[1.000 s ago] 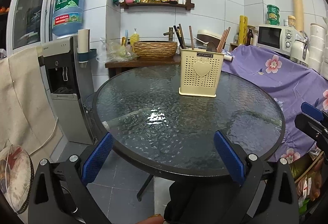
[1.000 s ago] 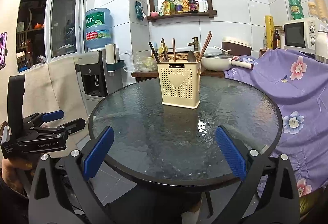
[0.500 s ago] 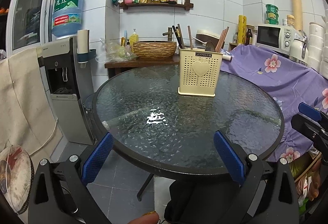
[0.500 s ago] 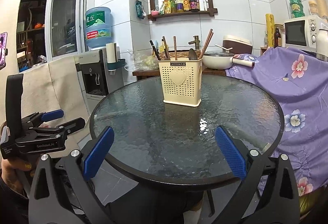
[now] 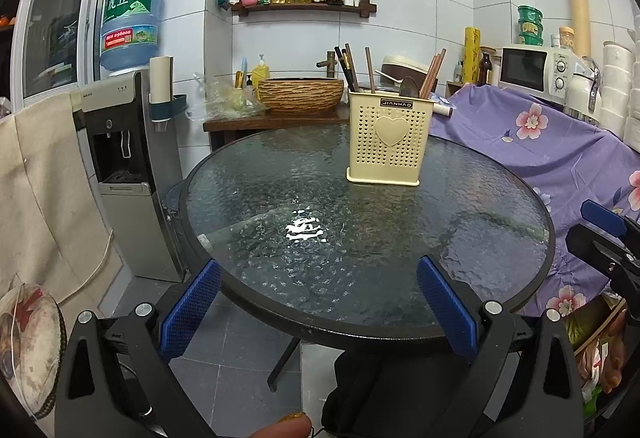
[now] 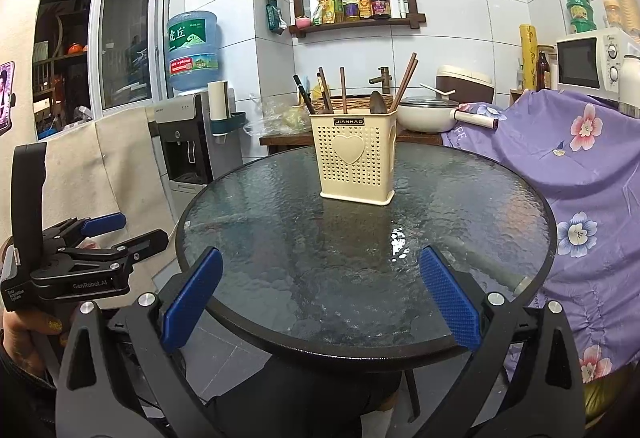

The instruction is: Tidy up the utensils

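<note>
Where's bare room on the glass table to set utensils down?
The glass table is bare between its near rim and the cream utensil holder, and on both sides of the holder. The only crowded spot is inside the holder, packed with chopsticks and a spoon. Left gripper and right gripper are open and empty.

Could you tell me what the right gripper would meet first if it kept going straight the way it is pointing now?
Probably the cream utensil holder: the open right gripper points across the bare glass table with nothing between. If it travels low, the near table rim could come first; depth is unclear.
</note>
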`<action>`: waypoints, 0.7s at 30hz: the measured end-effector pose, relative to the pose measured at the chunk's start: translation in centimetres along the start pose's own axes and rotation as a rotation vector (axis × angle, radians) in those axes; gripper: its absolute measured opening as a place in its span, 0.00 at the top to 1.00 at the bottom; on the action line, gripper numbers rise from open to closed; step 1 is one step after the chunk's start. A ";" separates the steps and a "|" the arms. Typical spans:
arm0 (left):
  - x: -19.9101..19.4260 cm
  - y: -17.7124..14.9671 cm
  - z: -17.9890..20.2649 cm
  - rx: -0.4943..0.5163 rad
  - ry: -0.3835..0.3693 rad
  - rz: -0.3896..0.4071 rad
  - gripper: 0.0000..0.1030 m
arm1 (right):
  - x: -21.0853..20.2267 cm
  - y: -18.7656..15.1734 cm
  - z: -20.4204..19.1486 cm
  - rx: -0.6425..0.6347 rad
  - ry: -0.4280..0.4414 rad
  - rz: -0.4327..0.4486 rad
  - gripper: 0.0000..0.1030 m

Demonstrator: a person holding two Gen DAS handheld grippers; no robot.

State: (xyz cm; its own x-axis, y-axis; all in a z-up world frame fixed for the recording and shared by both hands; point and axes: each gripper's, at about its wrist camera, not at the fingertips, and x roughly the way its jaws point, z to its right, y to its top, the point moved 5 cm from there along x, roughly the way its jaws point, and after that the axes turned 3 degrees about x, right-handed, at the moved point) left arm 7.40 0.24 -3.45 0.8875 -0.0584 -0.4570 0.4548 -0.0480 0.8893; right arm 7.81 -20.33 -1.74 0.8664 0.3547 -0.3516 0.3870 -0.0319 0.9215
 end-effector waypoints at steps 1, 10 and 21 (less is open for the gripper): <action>0.0 0.0 0.0 -0.003 -0.007 -0.003 0.06 | 0.0 -0.1 0.0 0.001 0.001 0.000 0.06; 0.1 -0.1 0.1 -0.007 -0.009 -0.009 0.06 | 0.1 -0.1 -0.2 0.002 0.003 -0.004 0.06; 0.3 -0.3 0.1 -0.008 -0.020 -0.016 0.06 | 0.4 -0.1 -0.3 0.002 0.006 -0.010 0.06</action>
State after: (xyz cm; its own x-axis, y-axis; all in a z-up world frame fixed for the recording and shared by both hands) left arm 7.52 0.14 -3.86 0.8784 -0.0773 -0.4717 0.4699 -0.0411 0.8818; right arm 7.97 -19.92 -1.93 0.8604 0.3608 -0.3600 0.3966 -0.0305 0.9175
